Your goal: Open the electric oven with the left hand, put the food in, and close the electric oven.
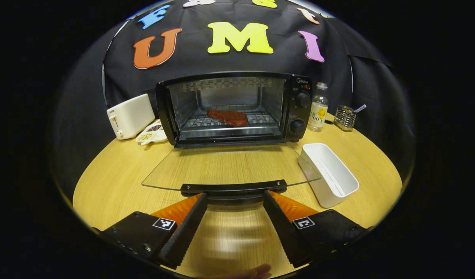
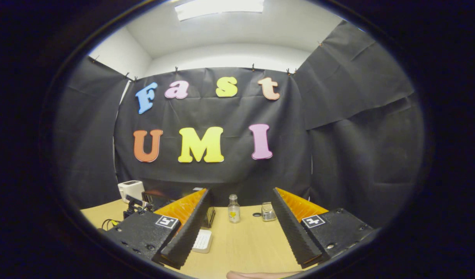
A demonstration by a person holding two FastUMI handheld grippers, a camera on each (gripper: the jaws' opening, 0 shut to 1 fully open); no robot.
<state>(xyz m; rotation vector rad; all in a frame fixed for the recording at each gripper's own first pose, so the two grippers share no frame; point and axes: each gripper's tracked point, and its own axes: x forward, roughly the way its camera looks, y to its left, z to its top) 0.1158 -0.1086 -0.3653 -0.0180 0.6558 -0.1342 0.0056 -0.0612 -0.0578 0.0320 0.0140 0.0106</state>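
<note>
In the left gripper view, the black electric oven (image 1: 233, 108) stands at the centre of the frame on the round light-wood table (image 1: 105, 182), its glass door (image 1: 229, 166) folded down flat toward the camera. A reddish-brown slab of food (image 1: 228, 117) lies on the wire rack inside the cavity. The left gripper (image 1: 234, 198) sits at the bottom centre, its fingers spread wide to either side of the door's black handle bar (image 1: 233, 188); whether they touch it I cannot tell. A white rectangular plastic tub (image 1: 328, 174) rests just right of the door. Left of the oven are a white toaster (image 1: 129, 115) and a small white dish of seeds (image 1: 152, 132); right of it, a clear bottle (image 1: 318, 107) and a metal mesh holder (image 1: 345, 117).

In the right gripper view, the right gripper (image 2: 240, 195) is spread wide at the bottom, holding nothing.
</note>
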